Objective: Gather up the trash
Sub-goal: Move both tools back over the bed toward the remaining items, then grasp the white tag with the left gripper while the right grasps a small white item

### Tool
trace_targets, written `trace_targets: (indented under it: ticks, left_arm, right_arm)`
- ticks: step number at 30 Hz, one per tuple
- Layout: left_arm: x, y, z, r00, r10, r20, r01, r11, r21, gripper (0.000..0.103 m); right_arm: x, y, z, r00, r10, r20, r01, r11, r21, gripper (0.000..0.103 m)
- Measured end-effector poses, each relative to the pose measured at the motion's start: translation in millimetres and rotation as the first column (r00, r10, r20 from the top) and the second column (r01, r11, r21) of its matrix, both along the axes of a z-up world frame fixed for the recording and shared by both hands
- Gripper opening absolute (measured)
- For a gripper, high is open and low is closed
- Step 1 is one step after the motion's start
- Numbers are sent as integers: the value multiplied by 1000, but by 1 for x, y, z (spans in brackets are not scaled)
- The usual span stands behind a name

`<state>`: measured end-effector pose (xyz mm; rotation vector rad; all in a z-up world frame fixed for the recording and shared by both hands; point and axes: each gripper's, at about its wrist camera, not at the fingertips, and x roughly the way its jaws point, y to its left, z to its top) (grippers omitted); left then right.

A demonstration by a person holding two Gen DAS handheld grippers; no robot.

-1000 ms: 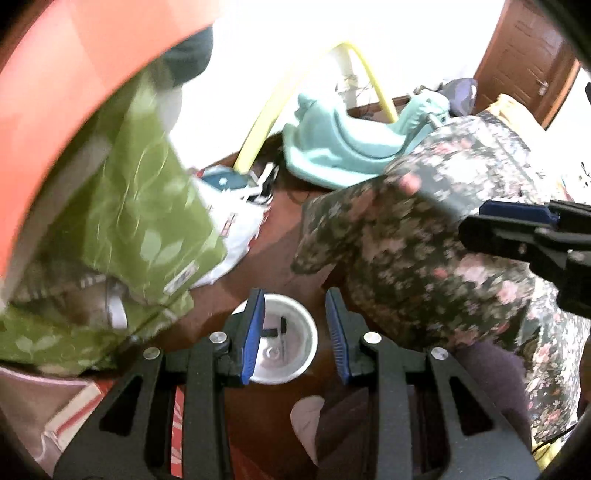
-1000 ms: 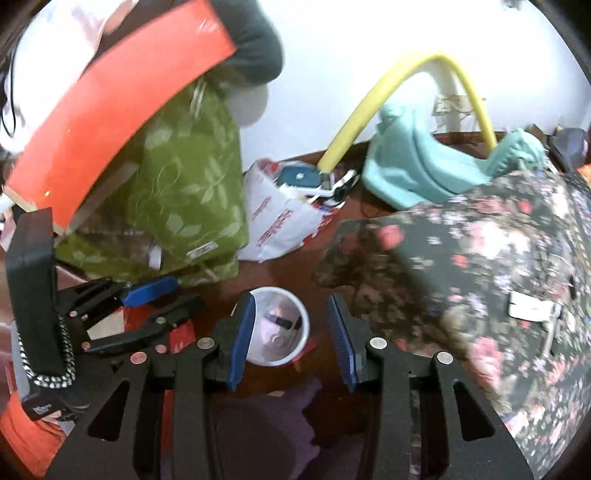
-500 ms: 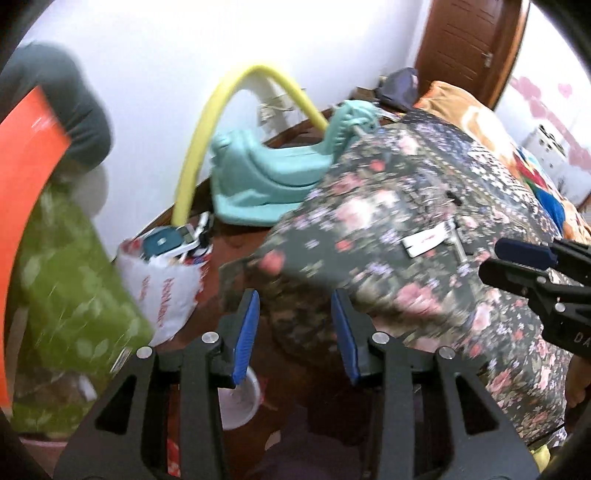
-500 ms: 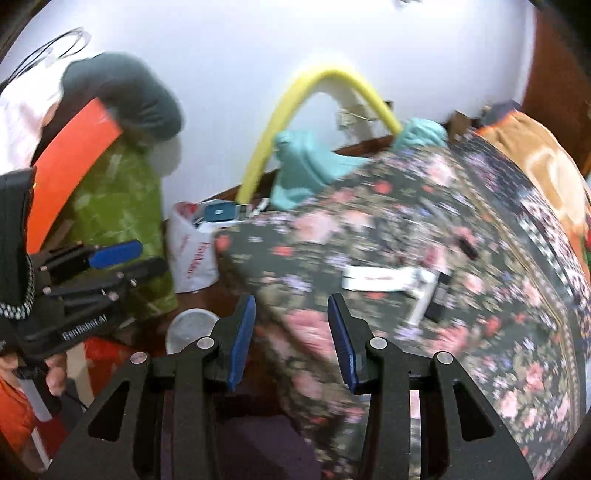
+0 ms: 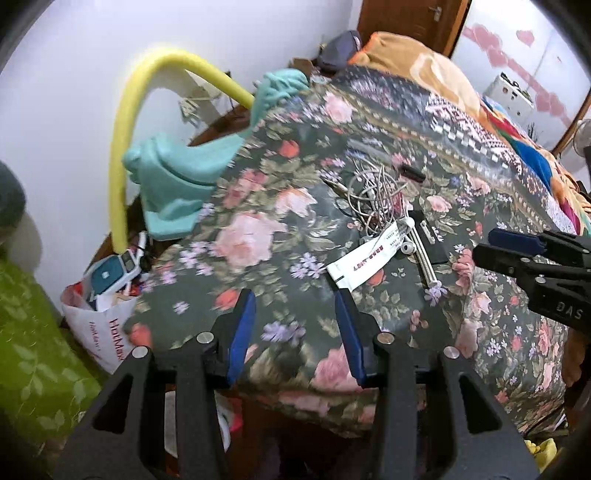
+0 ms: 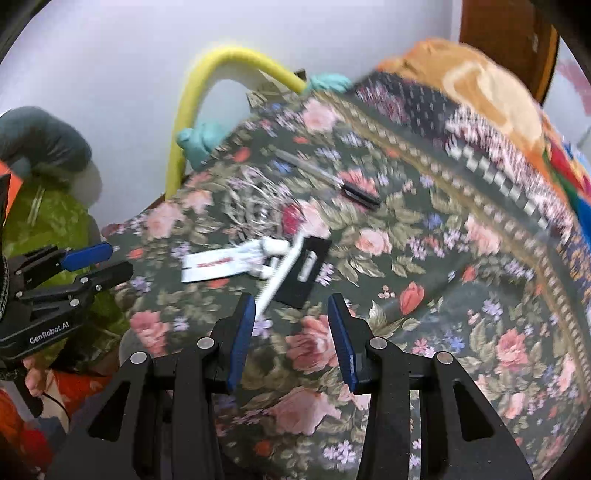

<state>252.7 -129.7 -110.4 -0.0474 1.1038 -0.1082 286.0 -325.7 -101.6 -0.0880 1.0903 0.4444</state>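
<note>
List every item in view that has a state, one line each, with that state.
left gripper: jaws opening, nothing between them
right gripper: open, empty
white paper strip: lying flat on the floral bedspread
tangled wires: loose heap on the bedspread
black card: flat, under a white stick
white plastic bag: open, stuffed, on the floor
door: shut

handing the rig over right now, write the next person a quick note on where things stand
Left gripper: jaws opening, nothing between them.
Right gripper: open, empty.
Both hover over the floral bedspread.
Trash there: white paper strip, tangled cord, white stick, black card.
Nothing is held.
Left: pick each piece and bin it; the white bag sits on the floor beside the bed.
</note>
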Motion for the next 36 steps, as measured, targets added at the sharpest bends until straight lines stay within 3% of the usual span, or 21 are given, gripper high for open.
trace_targets:
  ticks: [6, 15, 19, 20, 22, 28, 36]
  left_arm:
    - [28, -10, -17, 999, -49, -22, 48, 998, -36, 44]
    - [59, -38, -34, 987, -159, -34, 157, 986, -47, 44]
    - [53, -37, -39, 982, -179, -55, 171, 977, -125, 44]
    - [50, -38, -39, 982, -183, -52, 176, 977, -121, 44]
    - [42, -42, -39, 977, -205, -56, 198, 974, -114, 44]
    - [23, -60, -38, 967, -253, -41, 250, 967, -57, 34]
    - [28, -68, -37, 970, -235, -56, 229, 969, -91, 30]
  right_arm:
    - [27, -3, -32, 997, -33, -70, 35, 999, 25, 37]
    - [37, 8, -44, 1000, -19, -18, 19, 1000, 18, 37]
    - [38, 9, -45, 1000, -4, 0, 4, 999, 41, 37]
    - [38, 8, -45, 1000, -6, 0, 6, 999, 53, 35]
    - [39, 7, -45, 1000, -11, 11, 11, 999, 36, 18]
    - [28, -1, -38, 1000, 9, 9, -10, 999, 52, 13]
    - [11, -23, -30, 999, -52, -8, 52, 996, 73, 12]
